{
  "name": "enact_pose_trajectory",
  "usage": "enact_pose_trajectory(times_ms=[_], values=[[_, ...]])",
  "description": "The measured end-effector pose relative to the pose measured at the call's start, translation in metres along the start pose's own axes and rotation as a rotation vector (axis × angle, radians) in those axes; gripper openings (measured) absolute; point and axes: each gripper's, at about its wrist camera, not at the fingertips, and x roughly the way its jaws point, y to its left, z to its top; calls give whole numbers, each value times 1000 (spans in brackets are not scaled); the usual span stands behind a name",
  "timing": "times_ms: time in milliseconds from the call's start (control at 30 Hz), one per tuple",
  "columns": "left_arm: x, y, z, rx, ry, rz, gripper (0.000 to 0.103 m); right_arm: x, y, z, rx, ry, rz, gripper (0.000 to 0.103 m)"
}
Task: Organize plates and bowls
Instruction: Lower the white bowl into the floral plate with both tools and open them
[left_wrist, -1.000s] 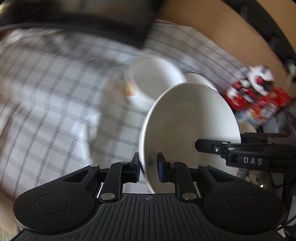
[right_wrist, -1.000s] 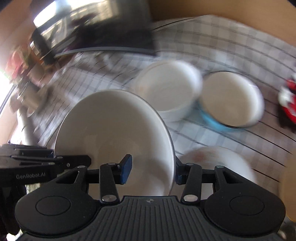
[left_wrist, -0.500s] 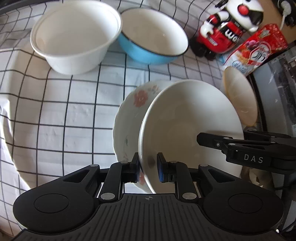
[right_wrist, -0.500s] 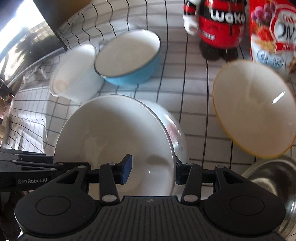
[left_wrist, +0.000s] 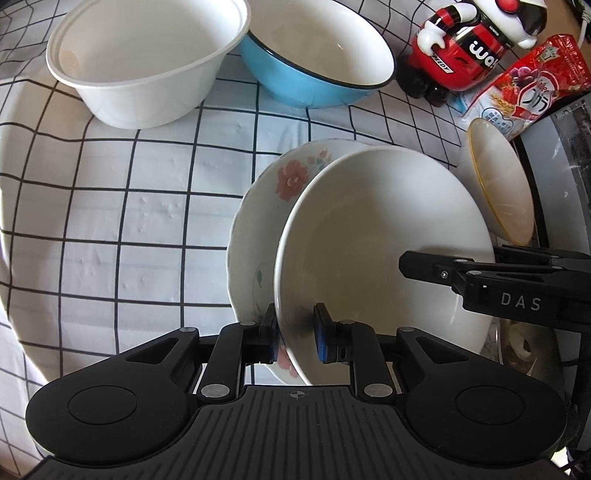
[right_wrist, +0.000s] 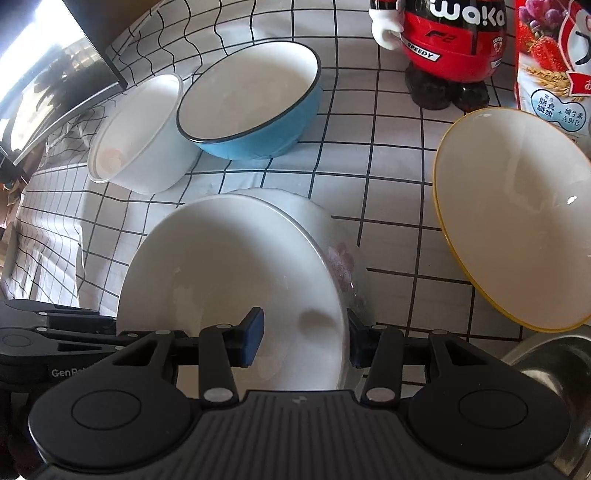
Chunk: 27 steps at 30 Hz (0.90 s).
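My left gripper (left_wrist: 295, 339) is shut on the near rim of a plain white plate (left_wrist: 388, 251). The right gripper (right_wrist: 304, 341) holds the same white plate (right_wrist: 229, 280) at its opposite rim, one finger inside the dish and the other behind the rim. The plate hangs tilted just over a floral plate (left_wrist: 258, 221) on the checked cloth; I cannot tell whether they touch. A white plastic bowl (left_wrist: 147, 62) and a blue bowl (left_wrist: 317, 55) stand side by side further back. To the right, a yellow-rimmed plate (right_wrist: 517, 236) lies tilted.
A red toy figure (left_wrist: 469, 40) and a cereal bag (left_wrist: 532, 92) stand at the back right. A steel basin edge (right_wrist: 554, 369) shows at the right, under the yellow-rimmed plate. Checked cloth (left_wrist: 129, 221) lies bare to the left of the floral plate.
Both grippers came down with the white plate, from a blurred sweep near the two bowls to just over the floral plate. Over the last half second they barely moved.
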Motion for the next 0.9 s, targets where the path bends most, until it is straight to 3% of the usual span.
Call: enact_pose_trajectory(times_ms=[400, 900], values=[[-3, 3, 6, 7, -44, 25, 20, 9, -4, 2, -1, 18, 40, 46], [-7, 9, 9, 28, -40, -8, 20, 15, -6, 5, 14, 27, 75, 45]])
